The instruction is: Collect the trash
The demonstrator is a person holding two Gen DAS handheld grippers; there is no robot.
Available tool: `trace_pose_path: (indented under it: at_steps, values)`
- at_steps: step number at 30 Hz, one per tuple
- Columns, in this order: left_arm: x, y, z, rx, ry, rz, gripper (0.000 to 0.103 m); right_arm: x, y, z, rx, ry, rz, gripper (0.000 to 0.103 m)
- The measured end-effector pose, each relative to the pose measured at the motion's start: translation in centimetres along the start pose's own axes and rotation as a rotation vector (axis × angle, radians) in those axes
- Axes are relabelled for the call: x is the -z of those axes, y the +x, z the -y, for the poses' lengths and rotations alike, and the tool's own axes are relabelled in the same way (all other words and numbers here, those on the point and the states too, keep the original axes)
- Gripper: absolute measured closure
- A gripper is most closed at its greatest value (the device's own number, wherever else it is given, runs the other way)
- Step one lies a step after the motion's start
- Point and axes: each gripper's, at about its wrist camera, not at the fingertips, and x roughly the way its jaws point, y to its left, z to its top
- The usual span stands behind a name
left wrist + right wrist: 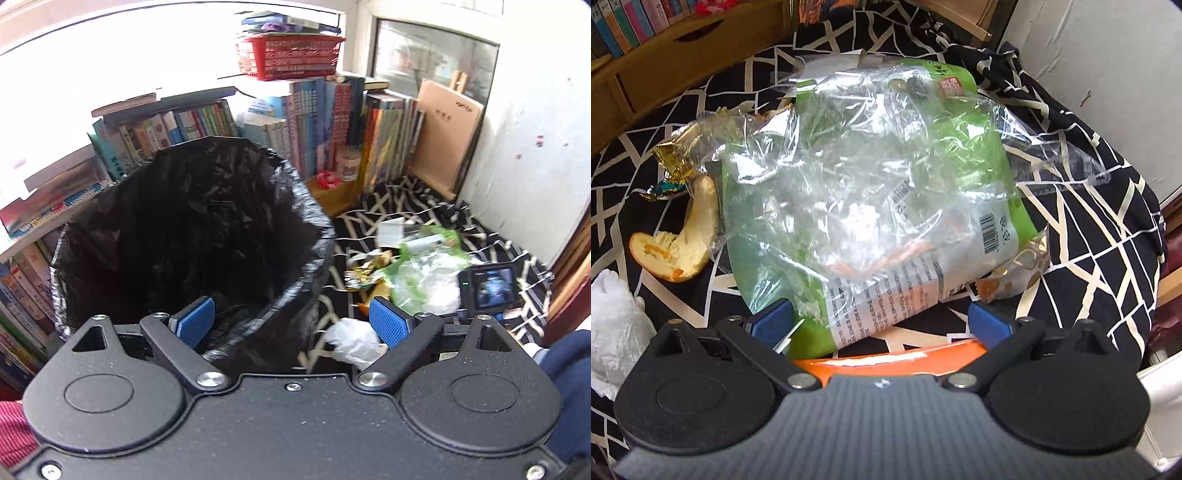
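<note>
Clearly we are barely started: both our left gripper (291,323) and right gripper (881,326) gape wide and empty, while the green wrapper (871,192), orange peel (683,243) and crumpled tissue (617,325) await the black-lined bin (192,236) at left.

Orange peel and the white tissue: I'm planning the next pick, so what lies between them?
In the right wrist view, only bare black patterned cloth separates the orange peel from the white tissue; they lie apart.

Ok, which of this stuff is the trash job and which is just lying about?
Job: black-lined bin, green plastic bag, orange peel, gold wrapper, white crumpled tissue.

Lying about: books, red basket, small jar, wooden easel board.
</note>
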Motion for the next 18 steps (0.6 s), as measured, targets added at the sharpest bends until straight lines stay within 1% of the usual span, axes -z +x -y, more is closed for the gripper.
trace_pose_path:
  at_steps: [3,6,11,14,18]
  values:
    - [0.3,1.5,-0.6,-0.048,0.013,-0.039,0.013,0.3,0.2,0.1,-0.010,0.026,0.016,0.000]
    - [0.8,2.9,-1.0,-0.069,0.012,-0.079,0.015,0.4,0.3,0.2,-0.015,0.032,0.030,0.000]
    - [1.4,4.2,-1.1,-0.098,0.027,-0.104,0.015,0.7,0.3,0.2,-0.016,0.071,0.053,0.000]
    - [1.6,4.6,-1.3,-0.098,0.014,-0.126,0.018,1.0,0.3,0.3,-0.011,0.087,0.078,0.000]
    - [1.8,4.6,-1.5,-0.106,0.012,-0.123,0.018,1.0,0.3,0.2,-0.016,0.082,0.065,0.000]
